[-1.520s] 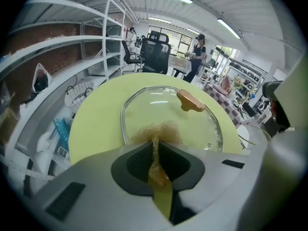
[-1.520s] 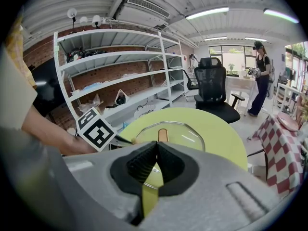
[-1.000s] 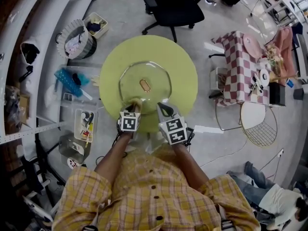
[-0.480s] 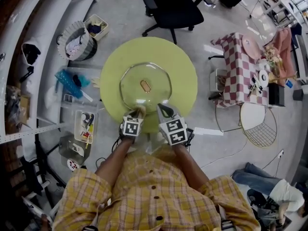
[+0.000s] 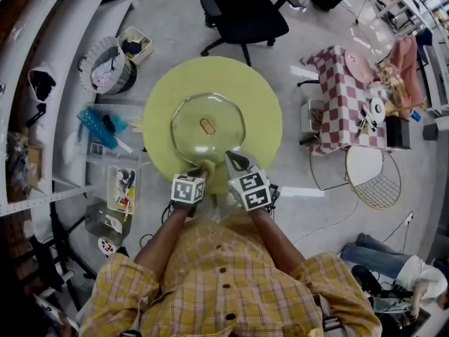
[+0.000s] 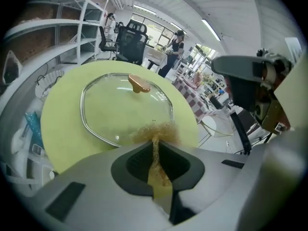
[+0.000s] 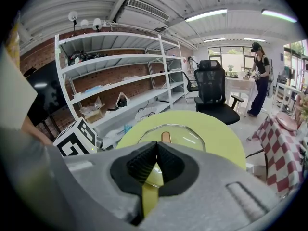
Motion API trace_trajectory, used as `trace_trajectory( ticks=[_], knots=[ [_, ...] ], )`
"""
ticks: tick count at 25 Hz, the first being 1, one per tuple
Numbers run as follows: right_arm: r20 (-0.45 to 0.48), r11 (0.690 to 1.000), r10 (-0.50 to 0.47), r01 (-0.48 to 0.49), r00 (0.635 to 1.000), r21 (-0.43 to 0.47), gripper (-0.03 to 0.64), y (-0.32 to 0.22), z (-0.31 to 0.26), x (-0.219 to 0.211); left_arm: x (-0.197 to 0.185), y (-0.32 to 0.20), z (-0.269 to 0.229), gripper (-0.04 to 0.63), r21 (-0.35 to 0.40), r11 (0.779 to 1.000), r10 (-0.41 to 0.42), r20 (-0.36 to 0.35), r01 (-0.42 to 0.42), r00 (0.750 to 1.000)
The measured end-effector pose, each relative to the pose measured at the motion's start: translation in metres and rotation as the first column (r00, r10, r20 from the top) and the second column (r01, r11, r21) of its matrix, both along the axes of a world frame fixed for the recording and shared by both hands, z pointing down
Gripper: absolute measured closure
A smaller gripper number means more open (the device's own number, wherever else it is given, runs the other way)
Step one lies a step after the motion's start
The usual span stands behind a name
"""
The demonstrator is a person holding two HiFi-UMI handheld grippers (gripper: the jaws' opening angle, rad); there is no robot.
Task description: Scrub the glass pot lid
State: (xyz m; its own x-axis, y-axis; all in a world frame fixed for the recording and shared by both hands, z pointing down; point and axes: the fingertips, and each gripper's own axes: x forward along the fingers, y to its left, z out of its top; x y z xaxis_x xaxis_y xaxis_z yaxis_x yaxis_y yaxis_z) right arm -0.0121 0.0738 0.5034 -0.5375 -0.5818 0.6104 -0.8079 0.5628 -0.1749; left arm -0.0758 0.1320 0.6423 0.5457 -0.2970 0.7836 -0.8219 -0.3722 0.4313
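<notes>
A glass pot lid with a tan knob lies flat in the middle of a round yellow-green table. My left gripper is shut on a golden scrub pad, which sits just at the lid's near rim; contact is unclear. My right gripper hovers beside it at the lid's near right edge, jaws shut with nothing between them. In the right gripper view the lid lies beyond the right gripper, and the left gripper's marker cube shows at left.
A black office chair stands beyond the table. A checked-cloth table and a round wire stool are to the right. A laundry basket, floor bins and shelving line the left.
My left gripper has drawn the scrub pad back toward me, from over the lid's near edge to just at its rim. The right gripper has barely moved.
</notes>
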Motion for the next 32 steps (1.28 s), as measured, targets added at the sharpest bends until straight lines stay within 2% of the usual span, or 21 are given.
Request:
trace_trajectory(
  ticks=[4, 8, 12, 17, 21, 26, 29, 32],
  knots=[
    [0.03, 1.0, 0.012, -0.012, 0.999, -0.002, 0.618, 0.0, -0.011, 0.0, -0.005, -0.014, -0.032, 0.557, 0.031, 0.995, -0.089, -0.087, 0.092, 0.992],
    [0.042, 1.0, 0.009, -0.009, 0.999, 0.022, 0.618, 0.0, -0.025, -0.003, -0.01, -0.03, -0.069, 0.557, 0.123, 0.983, -0.122, -0.121, 0.137, 0.985],
    [0.078, 0.999, 0.008, -0.011, 0.997, 0.046, 0.618, -0.001, -0.04, -0.007, -0.014, -0.046, -0.107, 0.557, 0.226, 0.96, -0.135, -0.137, 0.164, 0.981],
    [0.153, 0.996, 0.006, -0.02, 0.988, 0.087, 0.618, -0.005, -0.076, -0.015, -0.018, -0.063, -0.152, 0.557, 0.292, 0.928, -0.176, -0.2, 0.23, 0.964],
    [0.181, 0.989, 0.015, -0.041, 0.983, 0.143, 0.618, -0.01, -0.105, -0.016, -0.02, -0.076, -0.197, 0.557, 0.394, 0.885, -0.175, -0.214, 0.249, 0.961],
    [0.211, 0.976, 0.016, -0.061, 0.977, 0.207, 0.618, -0.011, -0.137, -0.017, -0.024, -0.084, -0.253, 0.557, 0.507, 0.816, -0.178, -0.238, 0.279, 0.955],
    [0.227, 0.969, 0.014, -0.069, 0.974, 0.237, 0.618, -0.009, -0.154, -0.018, -0.025, -0.083, -0.279, 0.557, 0.575, 0.773, -0.169, -0.223, 0.269, 0.96],
    [0.243, 0.961, 0.014, -0.08, 0.97, 0.265, 0.618, -0.007, -0.169, -0.019, -0.026, -0.081, -0.296, 0.557, 0.62, 0.742, -0.153, -0.211, 0.253, 0.965]
  ],
)
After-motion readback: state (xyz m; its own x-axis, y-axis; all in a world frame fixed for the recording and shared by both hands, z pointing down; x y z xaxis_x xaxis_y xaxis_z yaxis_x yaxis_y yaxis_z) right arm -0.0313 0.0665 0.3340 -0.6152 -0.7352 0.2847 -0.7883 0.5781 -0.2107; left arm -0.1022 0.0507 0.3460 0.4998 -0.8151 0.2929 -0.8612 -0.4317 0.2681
